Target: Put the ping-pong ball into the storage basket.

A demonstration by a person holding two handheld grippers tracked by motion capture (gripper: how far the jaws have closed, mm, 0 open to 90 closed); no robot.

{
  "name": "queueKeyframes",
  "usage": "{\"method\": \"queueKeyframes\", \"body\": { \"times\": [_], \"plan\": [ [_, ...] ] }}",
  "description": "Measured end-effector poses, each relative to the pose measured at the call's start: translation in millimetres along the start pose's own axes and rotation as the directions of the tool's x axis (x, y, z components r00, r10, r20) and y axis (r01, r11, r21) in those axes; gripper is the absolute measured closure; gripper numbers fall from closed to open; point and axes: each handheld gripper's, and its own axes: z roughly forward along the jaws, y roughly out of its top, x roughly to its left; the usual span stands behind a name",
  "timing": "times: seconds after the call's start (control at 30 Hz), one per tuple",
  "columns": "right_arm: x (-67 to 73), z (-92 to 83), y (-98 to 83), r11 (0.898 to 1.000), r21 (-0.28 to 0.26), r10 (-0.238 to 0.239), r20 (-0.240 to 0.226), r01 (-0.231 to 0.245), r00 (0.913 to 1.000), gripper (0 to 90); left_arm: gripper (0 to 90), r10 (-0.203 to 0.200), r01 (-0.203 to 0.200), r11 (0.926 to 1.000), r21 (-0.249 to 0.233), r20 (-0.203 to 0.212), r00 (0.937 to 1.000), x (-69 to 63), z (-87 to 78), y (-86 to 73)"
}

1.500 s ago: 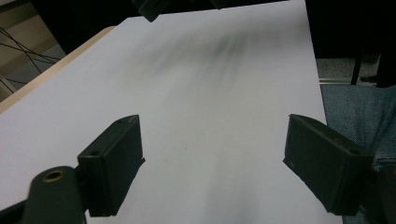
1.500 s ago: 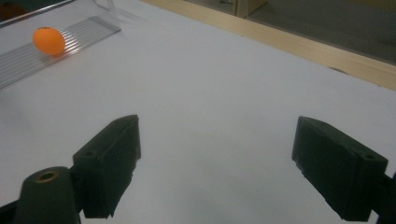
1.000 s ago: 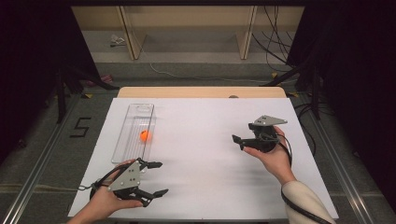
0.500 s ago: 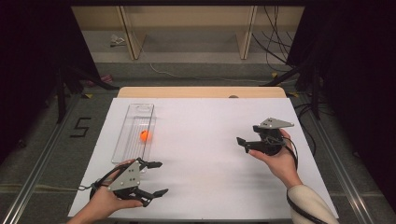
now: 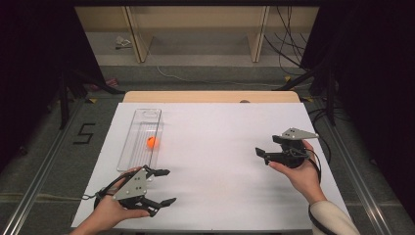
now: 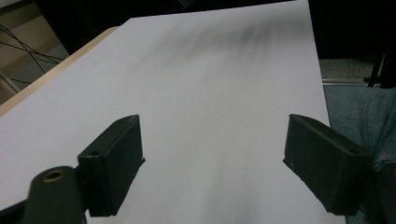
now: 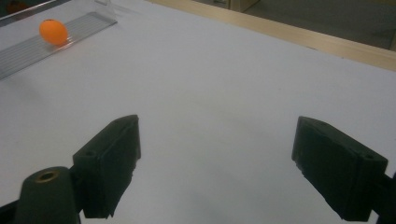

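Observation:
An orange ball (image 5: 152, 142) (image 7: 53, 31) lies in a clear ridged tray (image 5: 142, 125) (image 7: 28, 51) at the table's left side. My left gripper (image 5: 165, 186) (image 6: 212, 168) rests near the front left edge, just in front of the tray, open with nothing between its jaws. My right gripper (image 5: 261, 154) (image 7: 217, 165) is held at the right side of the table, pointing left, open and empty over the bare white surface.
A white sheet (image 5: 215, 147) covers the table, with a wooden strip (image 5: 210, 96) along its far edge. Beyond stand wooden shelf legs (image 5: 134, 34) and floor cables (image 5: 293, 44). A floor mark "5" (image 5: 84, 133) lies to the left.
My right gripper has drifted a little to the right and toward the near edge. The left gripper, ball and tray have stayed put.

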Motion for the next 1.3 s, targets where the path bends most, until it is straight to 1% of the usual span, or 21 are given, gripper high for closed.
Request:
{"method": "queueKeyframes", "body": {
  "times": [0.67, 1.3],
  "plan": [
    [-5.8, -23.0, -14.5, 1.0, -0.007, 0.024, 0.018, -0.024, 0.9995, 16.3, 19.1, -0.003, 0.003, 1.0, -0.003, -0.002, 1.0, 0.1, -0.1, -0.3],
    [-5.3, -35.1, -25.1, 1.0, 0.0, 0.03, 0.022, -0.03, 0.9993, 16.3, 19.1, -0.003, 0.003, 1.0, -0.003, -0.004, 1.0, 0.2, -0.3, -0.2]
  ]
}}
